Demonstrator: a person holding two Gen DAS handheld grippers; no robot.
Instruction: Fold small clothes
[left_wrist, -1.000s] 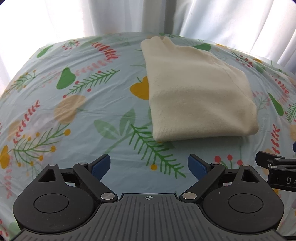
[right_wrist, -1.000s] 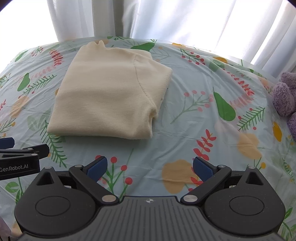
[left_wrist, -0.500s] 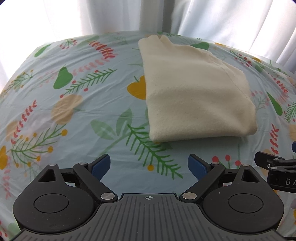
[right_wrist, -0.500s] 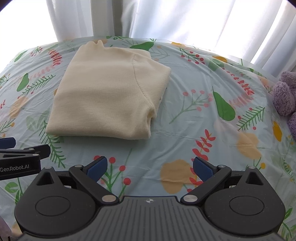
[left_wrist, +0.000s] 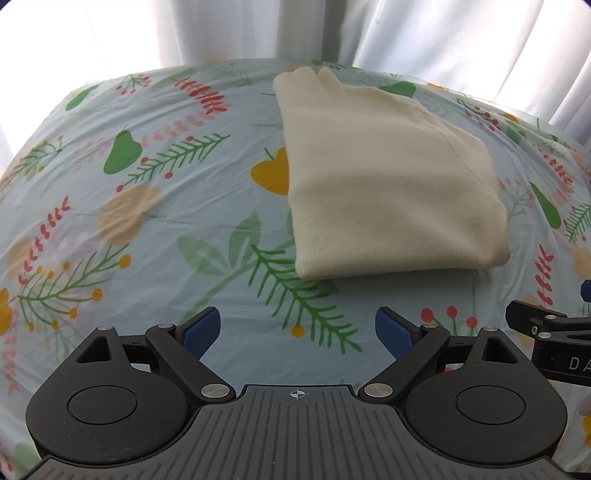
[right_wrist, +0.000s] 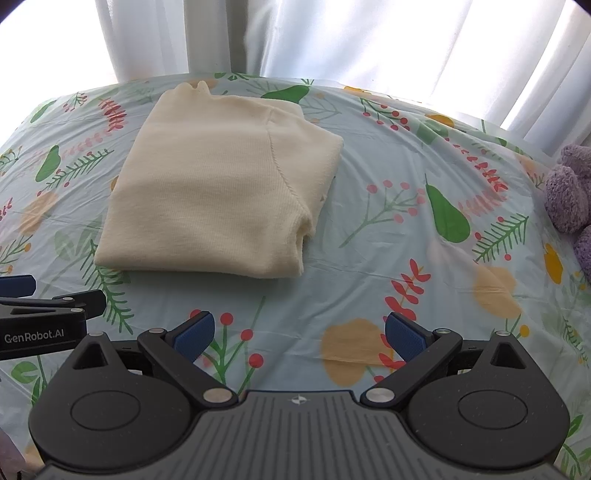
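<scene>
A cream knit sweater (left_wrist: 388, 184) lies folded into a neat rectangle on the floral tablecloth (left_wrist: 147, 221); it also shows in the right wrist view (right_wrist: 221, 184). My left gripper (left_wrist: 297, 328) is open and empty, held short of the sweater's near edge. My right gripper (right_wrist: 299, 334) is open and empty, short of the sweater's near right corner. Each gripper's side shows in the other's view: the right one at the right edge (left_wrist: 550, 339), the left one at the left edge (right_wrist: 40, 317).
White curtains (right_wrist: 332, 37) hang behind the table's far edge. A purple fuzzy garment (right_wrist: 569, 195) lies at the table's right side. Bare patterned cloth (right_wrist: 424, 221) spreads right of the sweater and also left of it (left_wrist: 110, 203).
Both views have drifted slightly; the sweater sits a touch further left and higher in each. The sweater itself has not changed and both grippers stay open.
</scene>
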